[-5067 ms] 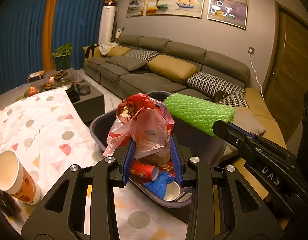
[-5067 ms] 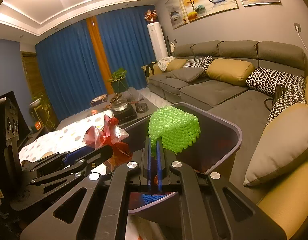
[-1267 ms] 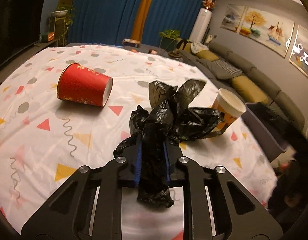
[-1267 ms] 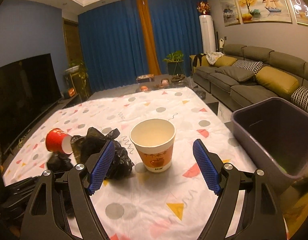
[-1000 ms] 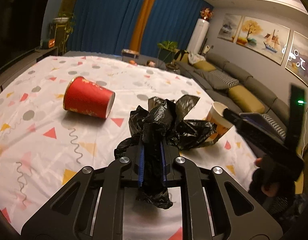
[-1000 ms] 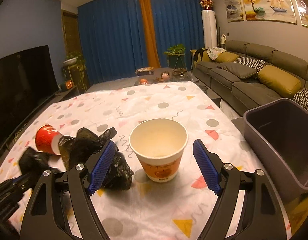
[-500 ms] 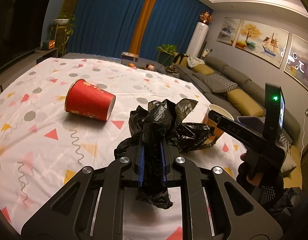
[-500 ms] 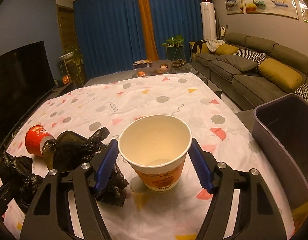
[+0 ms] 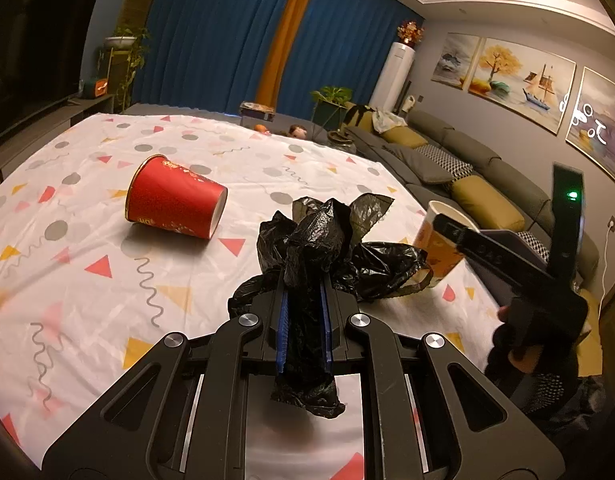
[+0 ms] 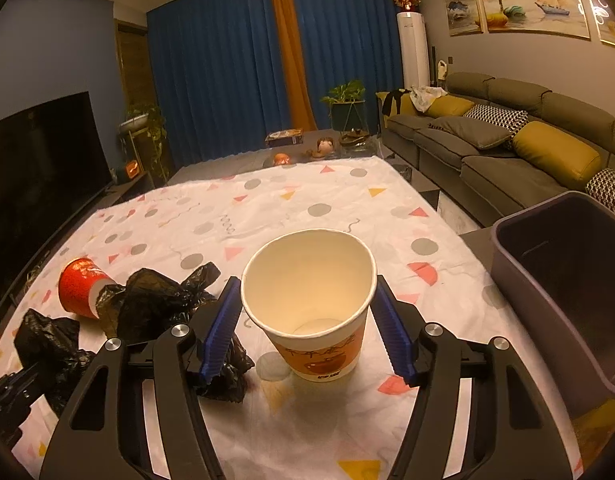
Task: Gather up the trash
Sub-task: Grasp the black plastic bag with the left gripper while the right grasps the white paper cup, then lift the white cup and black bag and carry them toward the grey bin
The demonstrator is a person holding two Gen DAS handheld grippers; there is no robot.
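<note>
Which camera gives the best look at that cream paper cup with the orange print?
The right wrist view. The paper cup stands upright in mid-frame between the right gripper's open fingers, its empty inside and printed side showing. The left wrist view shows only part of the cup at the right, behind the black bag and the other gripper.

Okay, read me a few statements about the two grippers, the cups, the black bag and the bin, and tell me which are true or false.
1. The left gripper is shut on the black plastic bag. True.
2. The red cup stands upright. False: it lies on its side on the tablecloth.
3. The right gripper brackets the paper cup. True.
4. The paper cup is full of liquid. False: its bottom shows.
5. The bin sits left of the paper cup. False: right.
</note>
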